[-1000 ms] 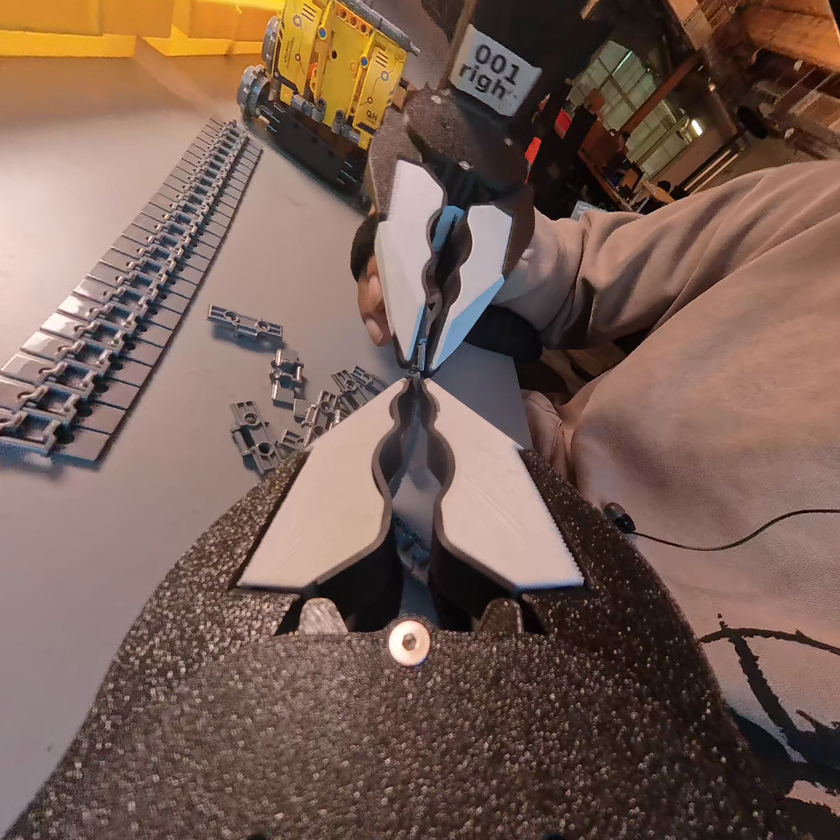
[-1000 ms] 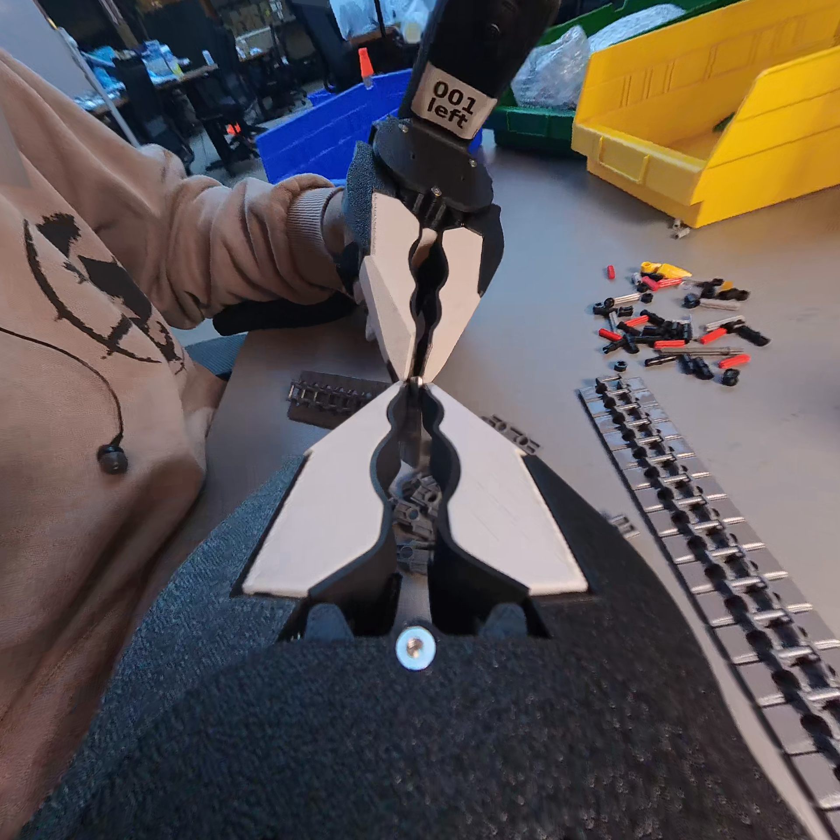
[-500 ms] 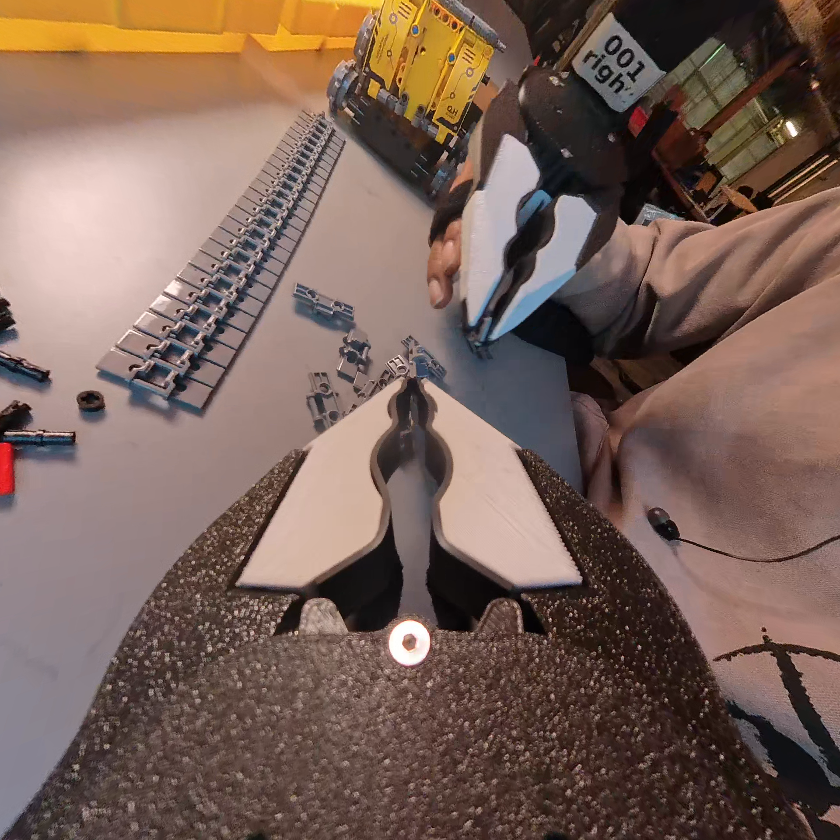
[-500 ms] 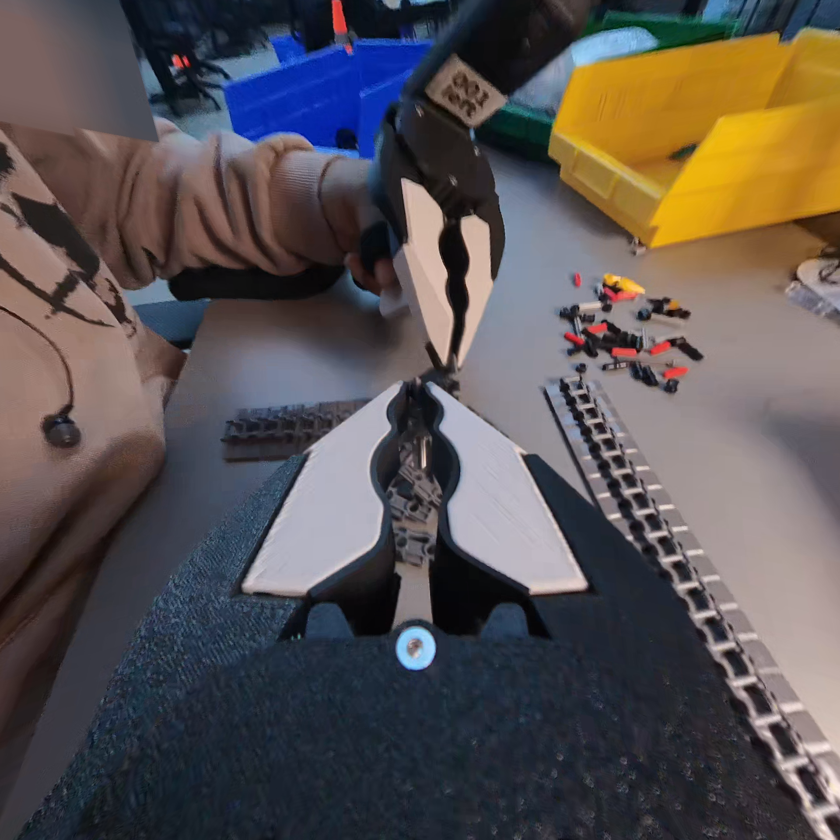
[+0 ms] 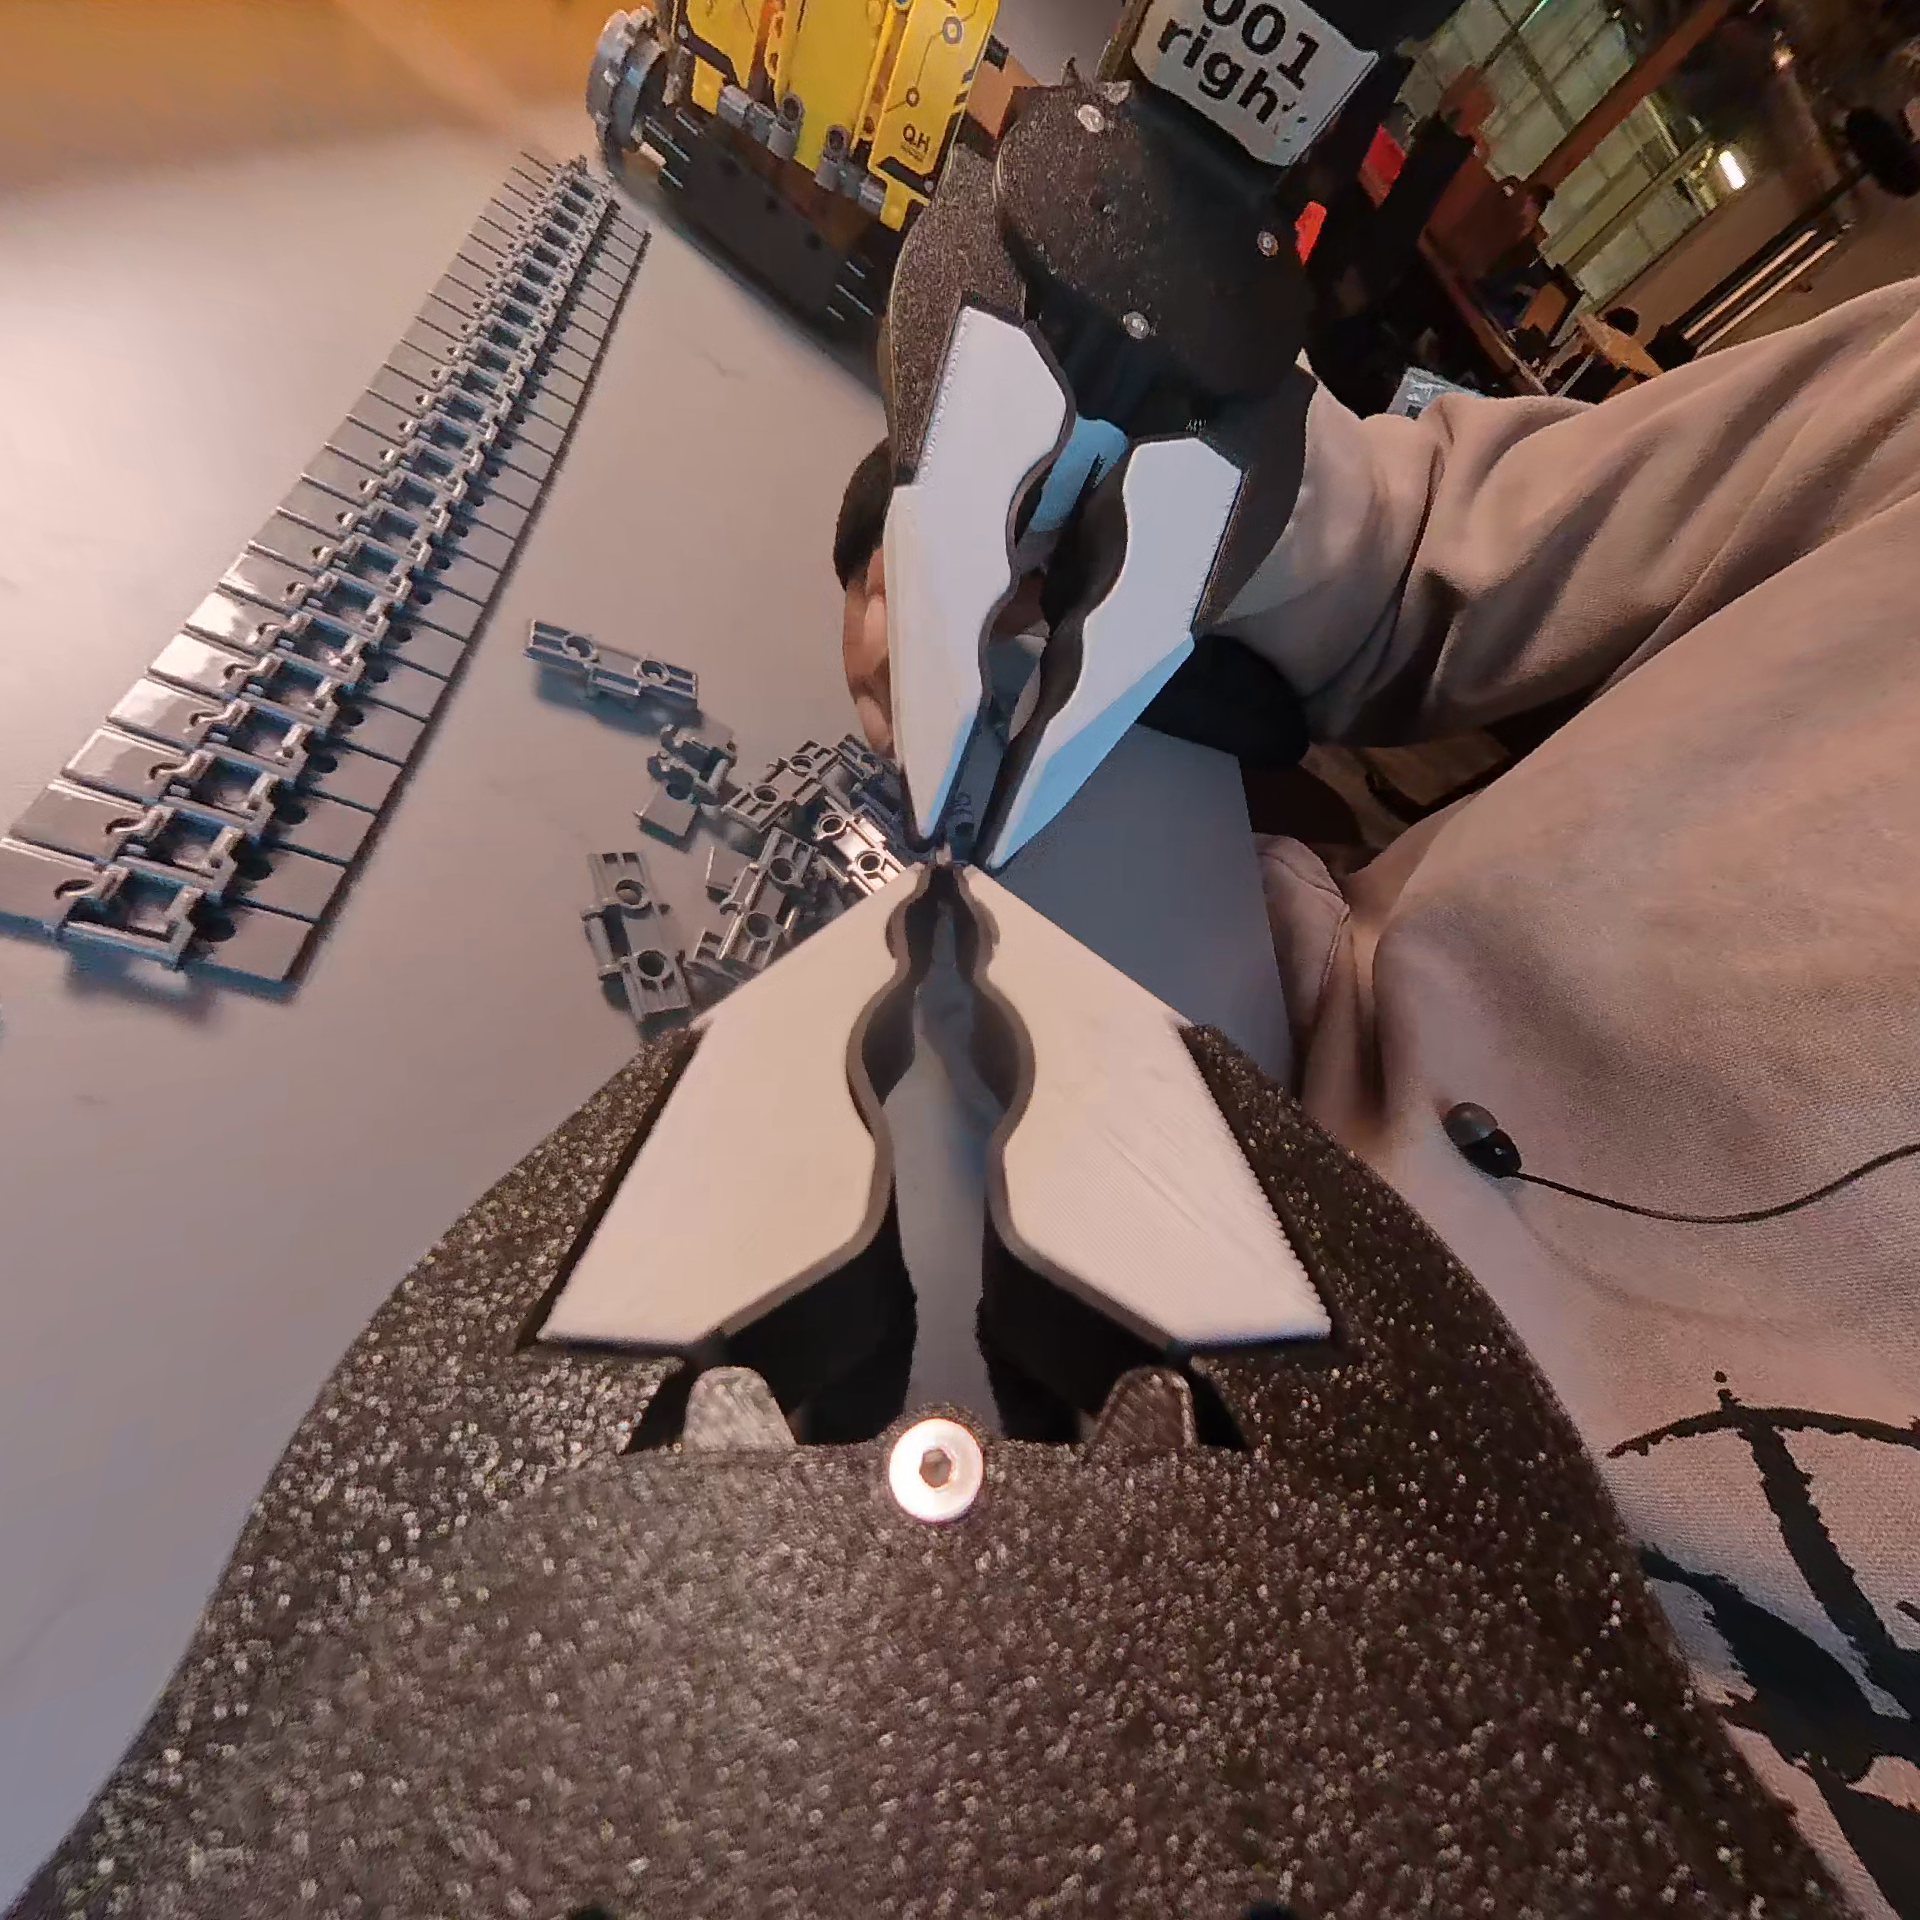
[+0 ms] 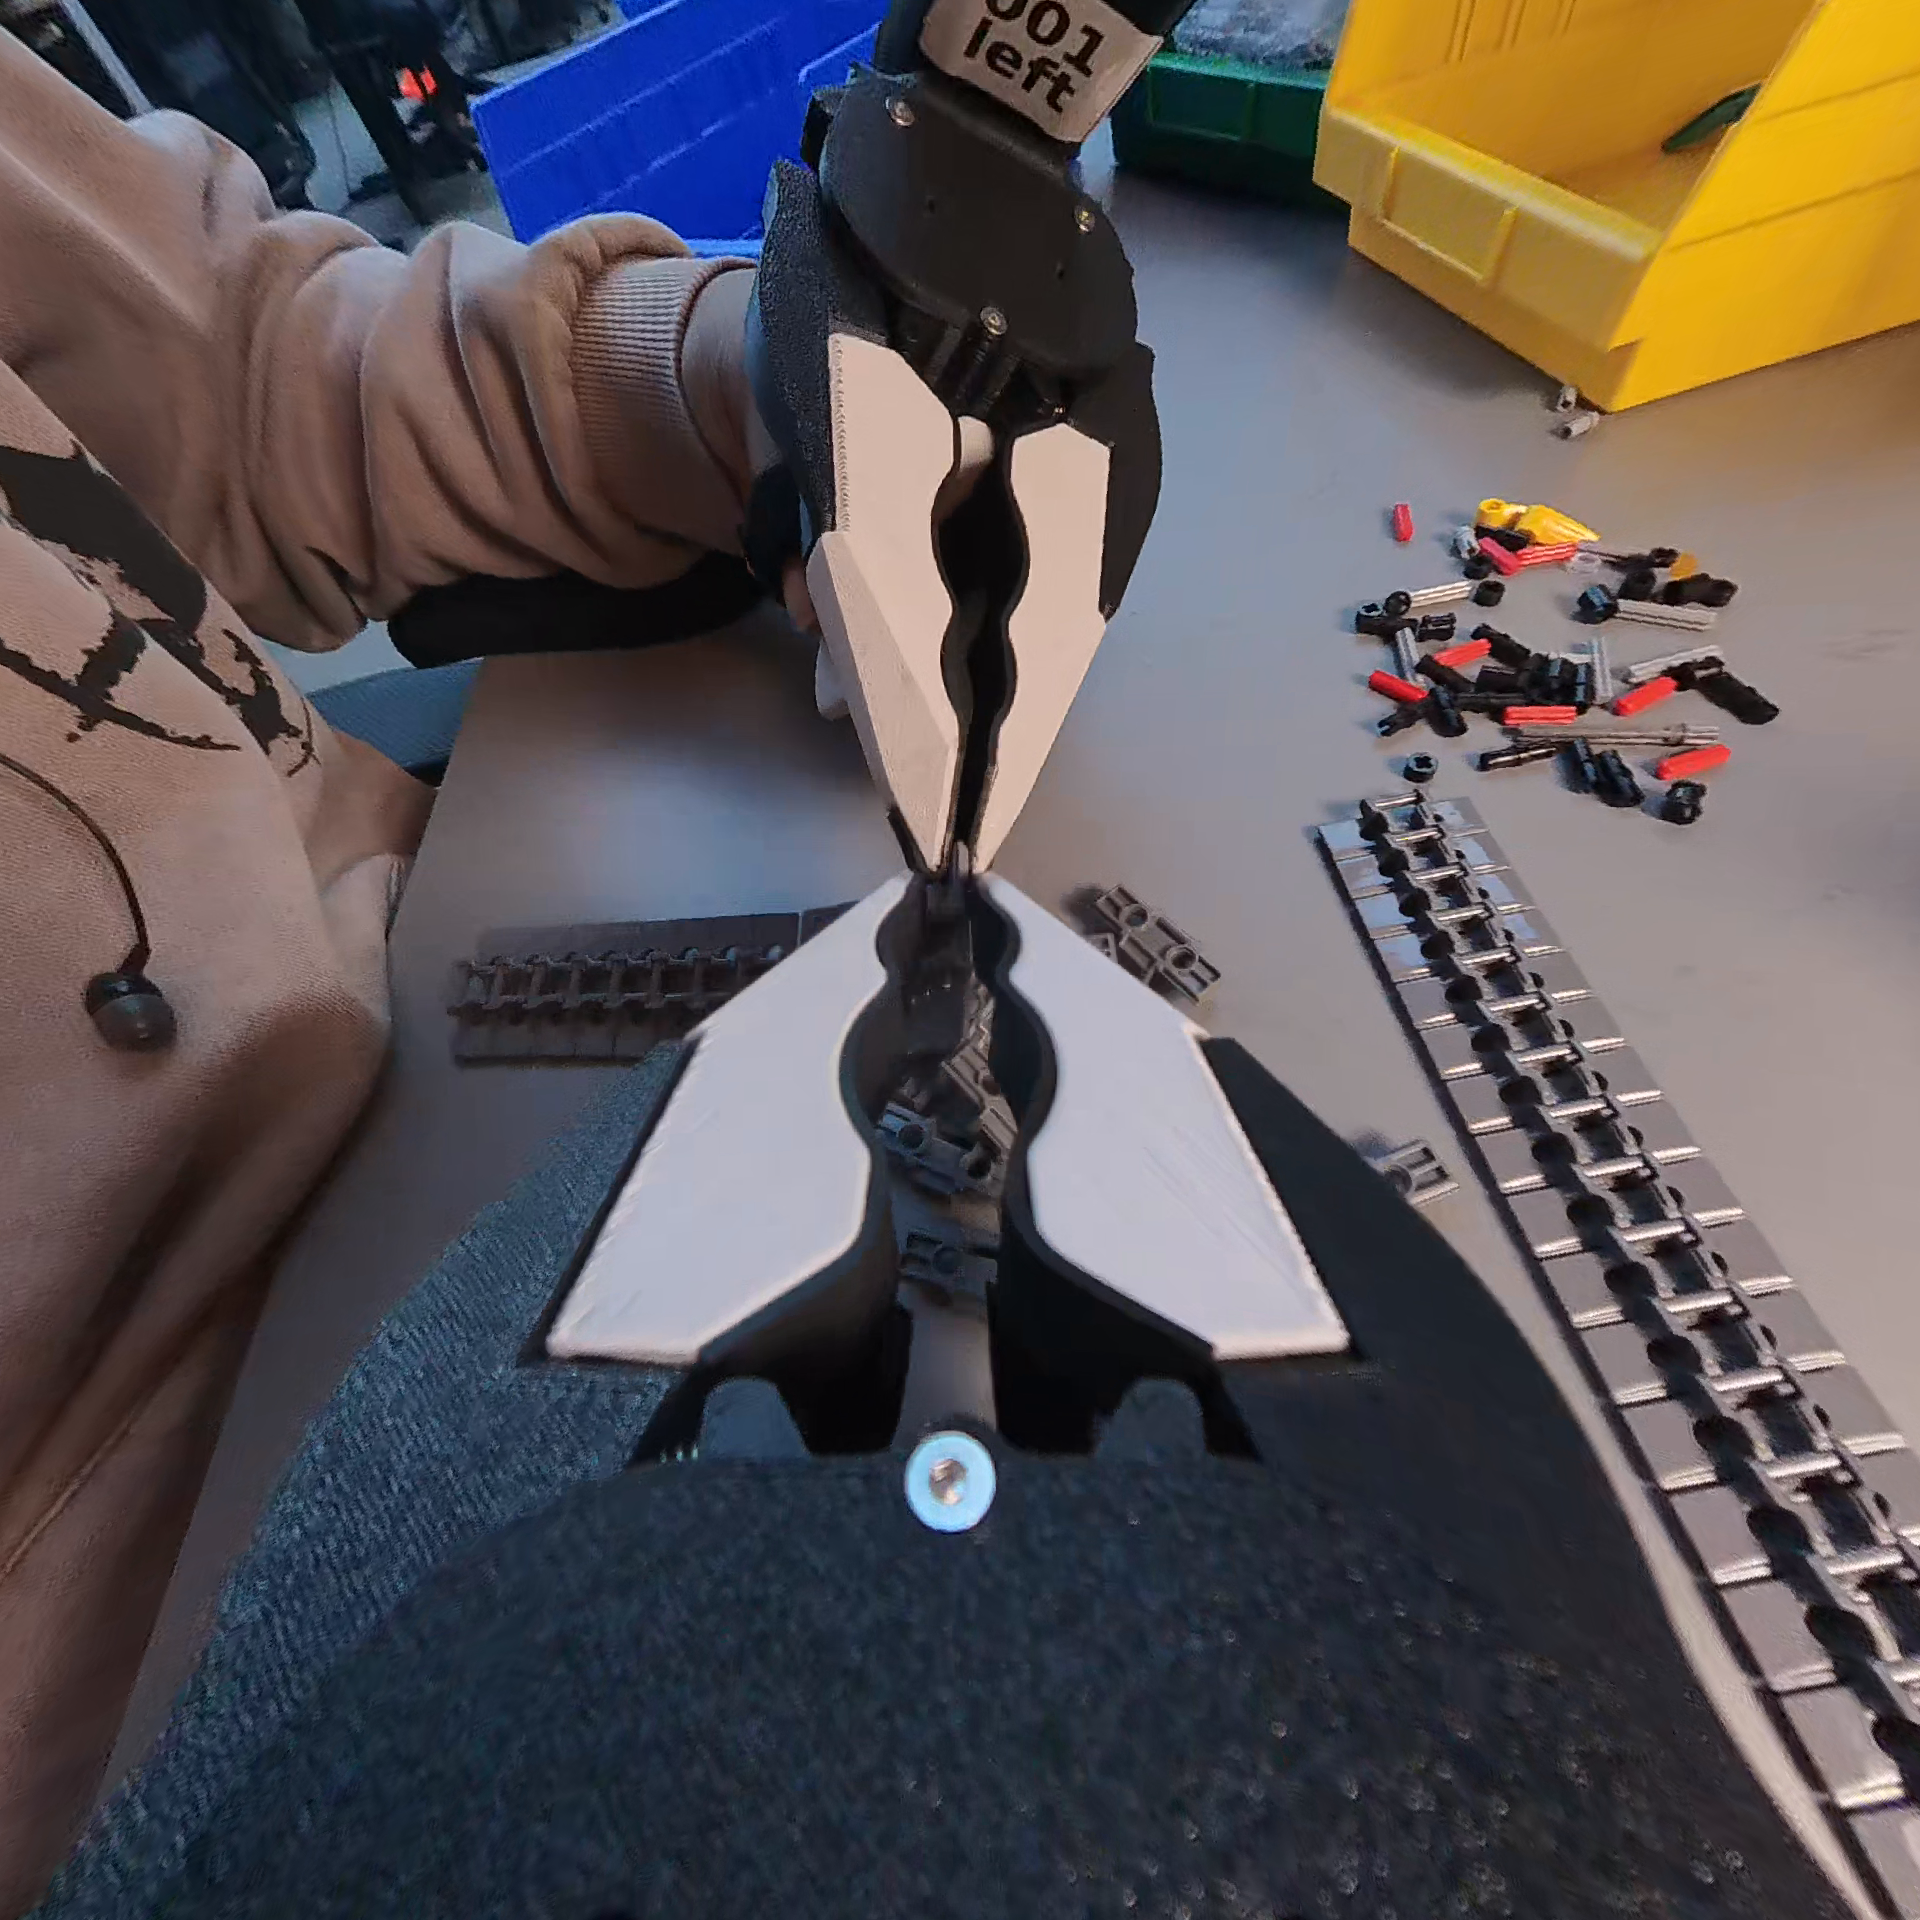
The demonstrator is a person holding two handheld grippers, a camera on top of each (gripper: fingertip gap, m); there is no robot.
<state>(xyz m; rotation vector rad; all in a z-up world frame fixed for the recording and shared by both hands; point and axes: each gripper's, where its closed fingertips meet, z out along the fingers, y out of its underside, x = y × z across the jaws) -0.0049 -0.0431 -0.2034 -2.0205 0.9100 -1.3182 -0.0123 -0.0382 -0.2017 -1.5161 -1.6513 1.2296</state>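
Bare grey tabletop (image 5: 208,1195) beside the left gripper (image 5: 943,878); loose track links (image 5: 769,862) crowd beneath both tips; long track strip (image 6: 1621,1195) flanks right gripper (image 6: 940,883); small-parts scatter (image 6: 1558,665) beyond.

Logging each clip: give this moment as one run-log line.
left gripper: shut, tip to tip with right gripper | right: shut on small dark piece | below: loose grey links | beside: long track strip

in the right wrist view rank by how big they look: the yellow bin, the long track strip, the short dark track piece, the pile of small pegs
1. long track strip, though nearness to the camera inflates it
2. yellow bin, cropped by the frame
3. Short dark track piece and pile of small pegs look alike; no ranking.
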